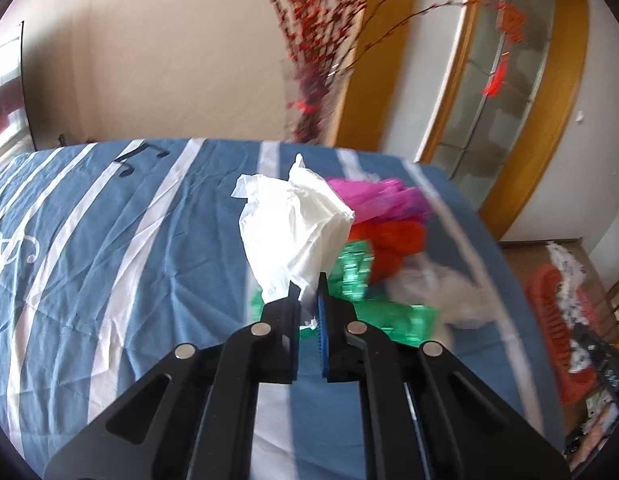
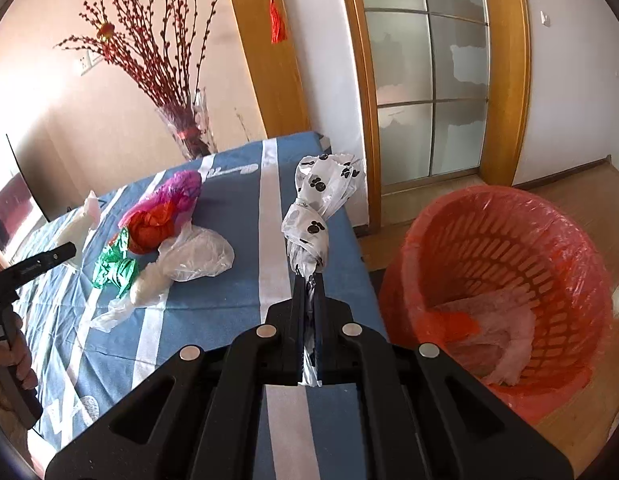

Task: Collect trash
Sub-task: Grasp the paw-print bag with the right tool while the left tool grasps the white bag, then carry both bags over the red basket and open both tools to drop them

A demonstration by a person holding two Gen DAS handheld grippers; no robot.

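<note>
My left gripper (image 1: 309,286) is shut on a crumpled white tissue (image 1: 293,224), which stands up above the striped blue tablecloth (image 1: 109,260). From the right wrist view the same tissue (image 2: 81,226) shows at the far left with the left gripper (image 2: 63,252) on it. My right gripper (image 2: 307,280) is shut on a knotted white bag with black paw prints (image 2: 313,216), held above the table's right edge. Beside the table on the floor stands an orange basket (image 2: 509,264) lined with a pink bag; some crumpled plastic lies inside.
A heap of bags lies mid-table: magenta (image 2: 177,192), red (image 2: 153,230), green (image 2: 113,266) and clear (image 2: 193,260). A glass vase of red branches (image 2: 189,128) stands at the table's far edge. A hand (image 2: 13,356) grips the left tool's handle.
</note>
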